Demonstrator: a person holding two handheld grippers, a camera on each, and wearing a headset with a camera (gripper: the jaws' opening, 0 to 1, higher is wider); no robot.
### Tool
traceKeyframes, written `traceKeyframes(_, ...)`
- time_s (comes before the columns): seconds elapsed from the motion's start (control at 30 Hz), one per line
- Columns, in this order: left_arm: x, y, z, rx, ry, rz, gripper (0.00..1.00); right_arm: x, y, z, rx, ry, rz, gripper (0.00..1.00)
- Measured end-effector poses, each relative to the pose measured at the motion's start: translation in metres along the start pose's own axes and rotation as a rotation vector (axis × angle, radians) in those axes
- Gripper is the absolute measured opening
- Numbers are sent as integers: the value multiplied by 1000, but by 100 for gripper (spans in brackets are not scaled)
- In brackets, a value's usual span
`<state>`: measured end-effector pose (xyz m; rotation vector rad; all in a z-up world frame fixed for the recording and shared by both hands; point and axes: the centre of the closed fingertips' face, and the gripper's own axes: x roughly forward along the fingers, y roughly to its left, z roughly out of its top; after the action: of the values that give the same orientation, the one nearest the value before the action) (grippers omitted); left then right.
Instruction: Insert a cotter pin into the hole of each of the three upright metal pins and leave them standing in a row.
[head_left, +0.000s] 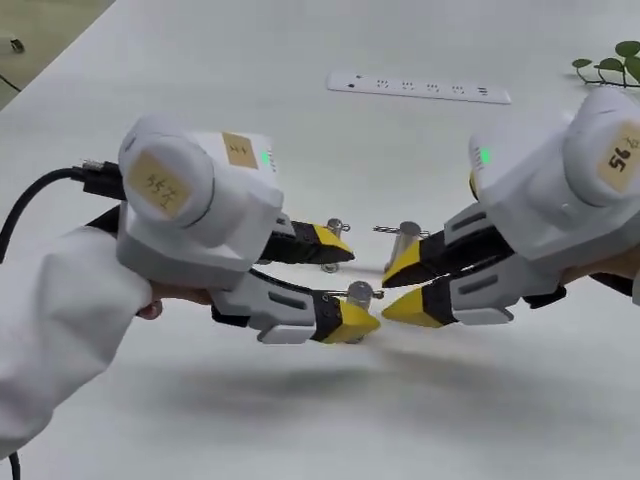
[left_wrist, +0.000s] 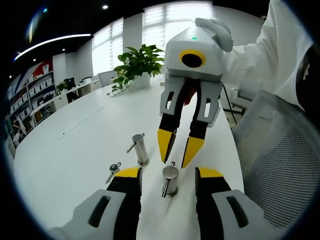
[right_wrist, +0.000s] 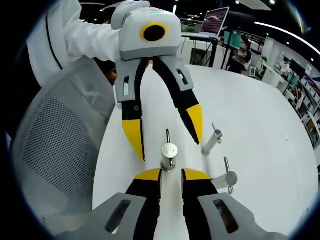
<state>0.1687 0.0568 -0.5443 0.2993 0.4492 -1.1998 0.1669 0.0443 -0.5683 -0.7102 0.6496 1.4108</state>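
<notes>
The left gripper (left_wrist: 170, 172) is spread wide, its jaws on either side of an upright metal pin (right_wrist: 169, 151) without touching it. The right gripper (right_wrist: 172, 175) faces it, jaws only narrowly parted, tips just short of that pin. A second pin (left_wrist: 140, 147) and a third pin (left_wrist: 114, 170) stand nearby on the white table (head_left: 300, 130).

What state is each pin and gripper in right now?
near pin: upright, cotter pin through it, between the left gripper's jaws.
second pin: upright, cotter pin through it.
third pin: cotter pin in it, beside the left gripper's jaw.
left gripper: open, astride the near pin.
right gripper: open, tips close to the near pin.
</notes>
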Motion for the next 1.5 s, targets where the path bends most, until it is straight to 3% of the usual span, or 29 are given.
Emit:
traceKeyframes(0.2,-12,-10,2,-70,-53,-17,55,4,5,6,45,-37,19,17)
traceKeyframes(0.33,-20,-17,-6,-86,-44,-5,76,7,5,6,47,-34,15,20)
traceKeyframes(0.43,-25,-23,-14,-110,-26,-4,83,11,7,7,56,-39,29,20)
traceKeyframes(0.53,-29,-23,-22,-138,-18,28,85,14,6,5,62,-36,33,19)
traceKeyframes(0.63,-34,-28,-22,-152,-29,31,99,16,6,8,73,-43,37,19)
traceKeyframes(0.83,-40,-40,-23,-183,-18,20,99,22,4,12,75,-51,38,17)
traceKeyframes(1.07,-43,-43,-24,-208,-19,30,99,27,5,16,51,-47,39,9)
traceKeyframes(1.37,-46,-37,-23,-205,-27,57,99,26,5,14,41,-37,8,8)
traceKeyframes(1.5,-48,-35,-25,-208,-22,73,99,15,3,8,40,-37,-9,8)
